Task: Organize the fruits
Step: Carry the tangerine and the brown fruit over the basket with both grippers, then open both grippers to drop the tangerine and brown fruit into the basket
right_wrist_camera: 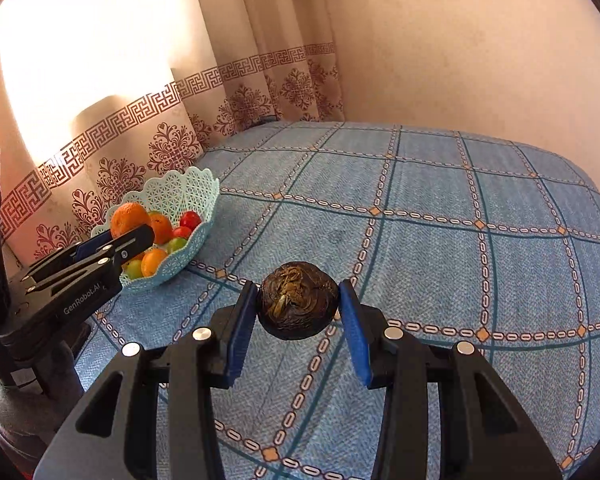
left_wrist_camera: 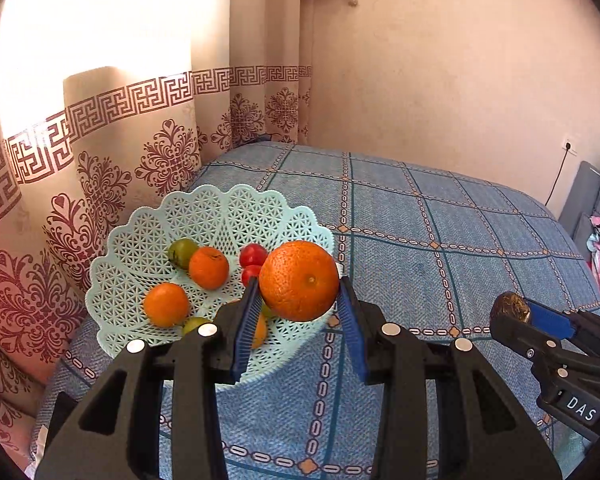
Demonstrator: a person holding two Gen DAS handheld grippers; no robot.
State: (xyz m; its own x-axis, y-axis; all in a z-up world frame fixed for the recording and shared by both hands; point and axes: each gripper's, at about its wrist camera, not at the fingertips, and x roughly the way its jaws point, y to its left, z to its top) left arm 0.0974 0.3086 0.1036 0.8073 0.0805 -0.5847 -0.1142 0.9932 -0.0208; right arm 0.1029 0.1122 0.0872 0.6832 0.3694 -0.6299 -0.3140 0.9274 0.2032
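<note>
L gripper (left_wrist_camera: pixel 299 300) jaws clamp big orange (left_wrist_camera: pixel 299 280) over basket (left_wrist_camera: pixel 140 264) at bed's (left_wrist_camera: pixel 440 216) curtain-side edge, R gripper (right_wrist_camera: pixel 298 306) jaws grip dark fruit (right_wrist_camera: pixel 298 300) mid-bed.

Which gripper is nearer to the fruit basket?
Left. The left gripper holds a large orange right over the basket's near rim. The right gripper, holding a dark brown fruit, is off to the side above the blue bedspread.

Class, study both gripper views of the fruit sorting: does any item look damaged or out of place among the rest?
Yes. The dark fruit held by the right gripper looks odd: its skin is blackish-brown, wrinkled and dull, as if rotten. The large orange in the left gripper and the fruit in the basket look bright and smooth.
</note>
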